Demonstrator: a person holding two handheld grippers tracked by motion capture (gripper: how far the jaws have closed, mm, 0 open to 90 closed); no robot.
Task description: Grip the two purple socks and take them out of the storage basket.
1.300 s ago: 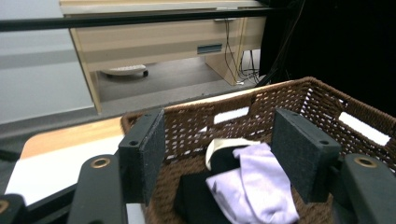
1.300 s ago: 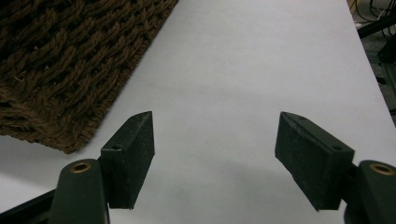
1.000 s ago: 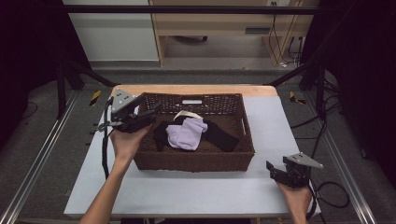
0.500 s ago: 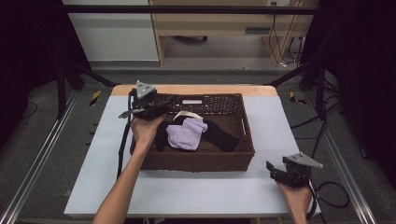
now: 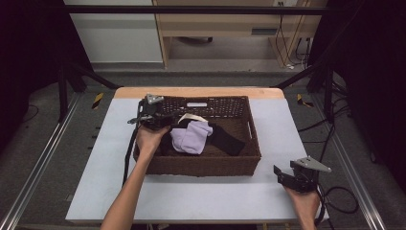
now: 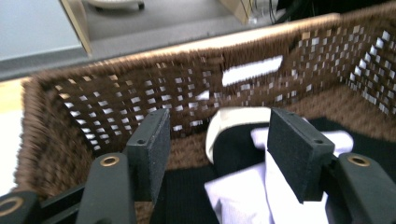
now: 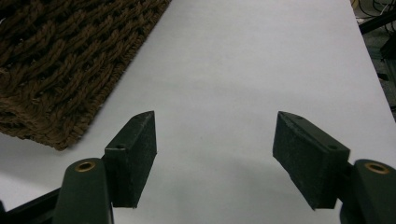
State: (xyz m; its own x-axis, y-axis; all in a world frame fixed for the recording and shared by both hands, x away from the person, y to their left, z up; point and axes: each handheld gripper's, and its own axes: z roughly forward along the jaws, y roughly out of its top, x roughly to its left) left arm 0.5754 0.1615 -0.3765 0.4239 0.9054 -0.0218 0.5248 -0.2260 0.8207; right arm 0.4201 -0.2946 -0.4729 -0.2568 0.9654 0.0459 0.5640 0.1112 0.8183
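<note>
1. Where the desk (image 5: 191, 201) lies bare at its near right corner, the right claw (image 5: 292, 177) rests with jaws wide, holding nothing.
2. Left claw (image 6: 215, 154), jaws wide and empty, sits at the wicker basket's (image 5: 201, 165) left end; the lilac garment (image 5: 191, 138) lies just ahead and rightward, its long axis unclear.
3. Black cloth (image 5: 230, 140) lies beside the lilac garment.
4. No legible writing; the pale patch on the far wall is blank.

Left gripper (image 6: 219, 140): black, flat square pads, brass rivets | right gripper (image 5: 293, 176): black, grey triangular top plate, trailing black cable | forearms: sleeveless.
</note>
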